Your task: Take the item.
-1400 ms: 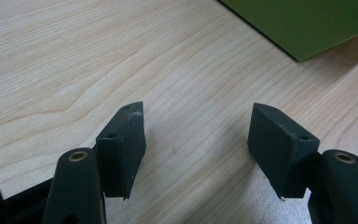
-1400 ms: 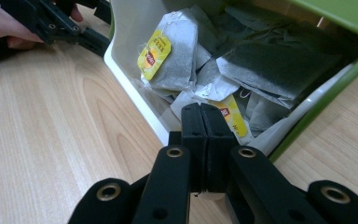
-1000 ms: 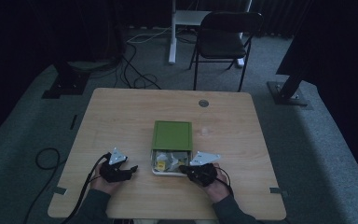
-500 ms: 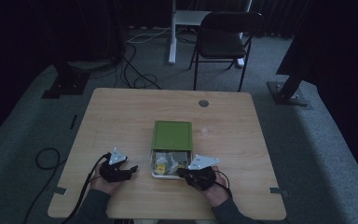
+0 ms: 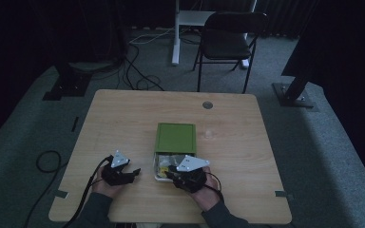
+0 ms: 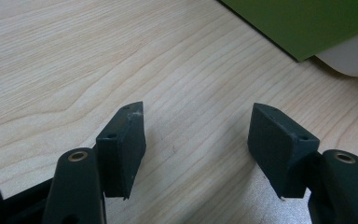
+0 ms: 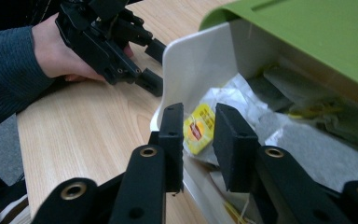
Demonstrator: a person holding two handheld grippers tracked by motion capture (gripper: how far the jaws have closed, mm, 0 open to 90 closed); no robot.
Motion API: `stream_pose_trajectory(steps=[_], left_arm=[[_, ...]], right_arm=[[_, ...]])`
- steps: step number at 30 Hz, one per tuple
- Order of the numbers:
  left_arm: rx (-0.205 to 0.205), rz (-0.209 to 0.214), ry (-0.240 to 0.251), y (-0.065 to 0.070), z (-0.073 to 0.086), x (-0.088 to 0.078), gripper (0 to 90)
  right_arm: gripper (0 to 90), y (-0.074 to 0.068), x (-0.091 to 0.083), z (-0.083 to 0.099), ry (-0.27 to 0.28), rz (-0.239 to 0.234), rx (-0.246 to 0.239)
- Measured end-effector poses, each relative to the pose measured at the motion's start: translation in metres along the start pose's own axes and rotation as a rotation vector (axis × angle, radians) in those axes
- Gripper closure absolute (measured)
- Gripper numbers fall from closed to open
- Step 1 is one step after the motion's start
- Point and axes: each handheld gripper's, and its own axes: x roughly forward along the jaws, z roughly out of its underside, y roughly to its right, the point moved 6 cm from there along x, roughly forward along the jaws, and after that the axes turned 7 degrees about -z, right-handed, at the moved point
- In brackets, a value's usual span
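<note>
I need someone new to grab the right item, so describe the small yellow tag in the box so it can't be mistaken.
On the light wooden table sits a white rectangular box with a green lid slid partly off its near end. Inside, among pale crumpled sachets, lies the small yellow paper tag, just beyond the right gripper. It alone is bright yellow with a red mark.

Around the wooden table [image 5: 123, 114], grey carpet [image 5: 24, 123] lies dim, with 1 black folding chair [image 5: 228, 42] and a white desk leg [image 5: 175, 38] beyond it, cables [image 5: 138, 71] trailing beside them.
</note>
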Motion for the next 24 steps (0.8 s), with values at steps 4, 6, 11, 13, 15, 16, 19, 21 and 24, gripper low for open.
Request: stream_pose_trajectory(steps=[4, 6, 11, 13, 15, 16, 19, 21, 24], left_arm=[[-0.001, 0.000, 0.001, 0.000, 0.000, 0.000, 37.8], [-0.001, 0.000, 0.001, 0.000, 0.000, 0.000, 37.8], [0.000, 0.000, 0.000, 0.000, 0.000, 0.000, 37.8], [0.000, 0.000, 0.000, 0.000, 0.000, 0.000, 37.8], [0.000, 0.000, 0.000, 0.000, 0.000, 0.000, 37.8], [0.000, 0.000, 0.000, 0.000, 0.000, 0.000, 37.8], [0.000, 0.000, 0.000, 0.000, 0.000, 0.000, 37.8], [0.000, 0.000, 0.000, 0.000, 0.000, 0.000, 37.8], [0.001, 0.000, 0.000, 0.000, 0.000, 0.000, 37.8]], right_arm=[[66.9, 0.000, 0.003, -0.003, -0.007, 0.019, 0.008], [64.6, 0.000, 0.004, -0.005, -0.012, 0.038, 0.011], [59.6, 0.000, 0.007, -0.010, -0.018, 0.071, 0.012], [59.1, 0.001, 0.008, -0.011, -0.024, 0.082, 0.013], [58.1, 0.002, 0.010, -0.012, -0.031, 0.112, 0.013], [57.9, 0.003, 0.011, -0.013, -0.032, 0.115, 0.012], [57.9, 0.003, 0.012, -0.013, -0.037, 0.127, 0.015], [56.8, 0.004, 0.015, -0.013, -0.043, 0.146, 0.023], [56.3, 0.005, 0.018, -0.013, -0.046, 0.158, 0.026]])
